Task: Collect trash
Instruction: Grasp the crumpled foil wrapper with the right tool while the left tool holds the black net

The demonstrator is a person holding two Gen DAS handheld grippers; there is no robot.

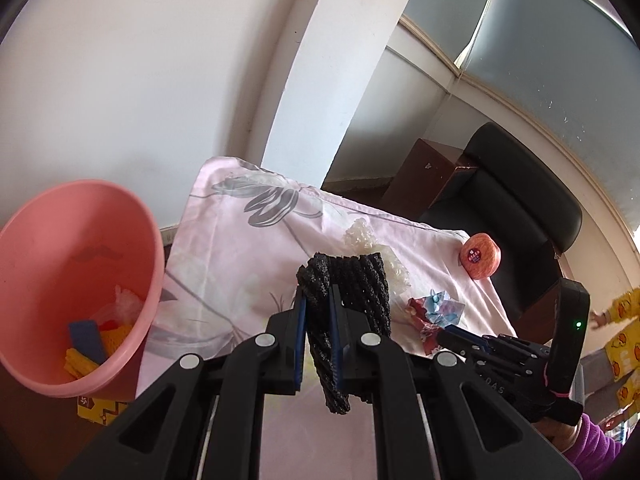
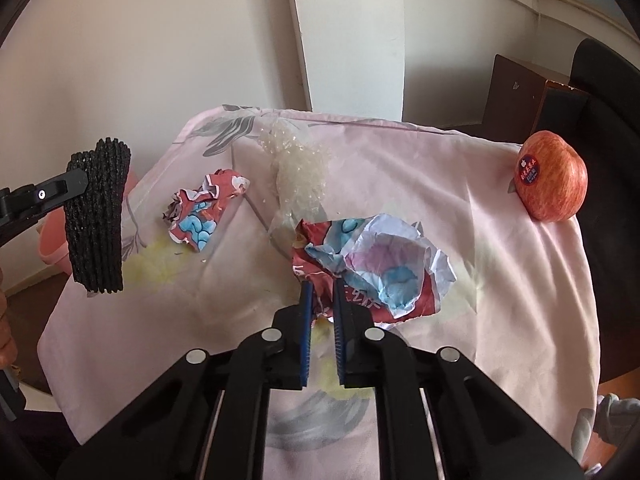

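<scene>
A surface [image 2: 500, 280] draped in a pink floral cloth carries the litter, and a pink bin [image 1: 132, 216] stands just off its left edge, already holding scraps, evidently set there so each piece can be dropped in without a long carry. An apple [image 2: 551, 176] with a sticker sits at the far right corner, apart from the rubbish, probably because it is not trash. Near the far edge lies a clump of clear plastic wrap [image 2: 296, 168], untouched. The left hand-held gripper [image 1: 318, 308] is clamped on a black foam net sleeve [image 1: 352, 280], which hangs clear of the cloth, seemingly lifted for the trip to the bin. The right hand-held gripper [image 2: 320, 292] is pinched on the near edge of a large crumpled wrapper [image 2: 372, 268] at the middle of the surface; whether it rests on the cloth cannot be told. A smaller crumpled wrapper [image 2: 202, 212] waits toward the left edge.
</scene>
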